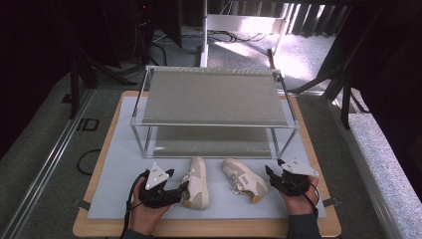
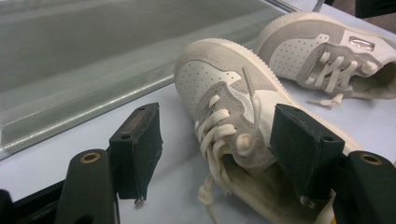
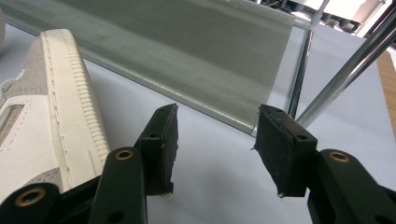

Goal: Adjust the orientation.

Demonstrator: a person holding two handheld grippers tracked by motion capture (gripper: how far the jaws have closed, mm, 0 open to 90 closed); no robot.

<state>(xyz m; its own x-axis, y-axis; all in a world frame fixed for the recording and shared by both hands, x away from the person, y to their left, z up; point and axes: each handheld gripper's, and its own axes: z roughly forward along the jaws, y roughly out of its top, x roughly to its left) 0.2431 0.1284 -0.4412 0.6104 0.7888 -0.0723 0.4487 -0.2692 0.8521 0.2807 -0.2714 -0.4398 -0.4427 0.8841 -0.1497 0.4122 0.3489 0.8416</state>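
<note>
Spanning the middle of the table [image 1: 94, 199], a pale grey mat [image 1: 119, 164] leaves a strip of bare wood along the near and side edges. Toward the far edge stands a two-tier shoe rack [image 1: 214, 99] of thin chrome tubing with flat grey fabric shelves, its lower shelf close above the mat. Between rack and near edge lies an open band of mat, and both shoes sit there, well apart from each other. The left shoe [image 1: 197, 181] is a low cream sneaker with grey suede panels, perforated toe, thick laces and a ribbed sole; it points toward the rack. The right shoe [image 1: 244, 179], its match, lies angled. The left gripper [image 1: 180, 193] has its jaws spread at that shoe's heel opening, one black pad over the collar, the other over bare mat. The right gripper [image 1: 272, 175] stands open over empty mat, just beside the right shoe's sole.
</note>
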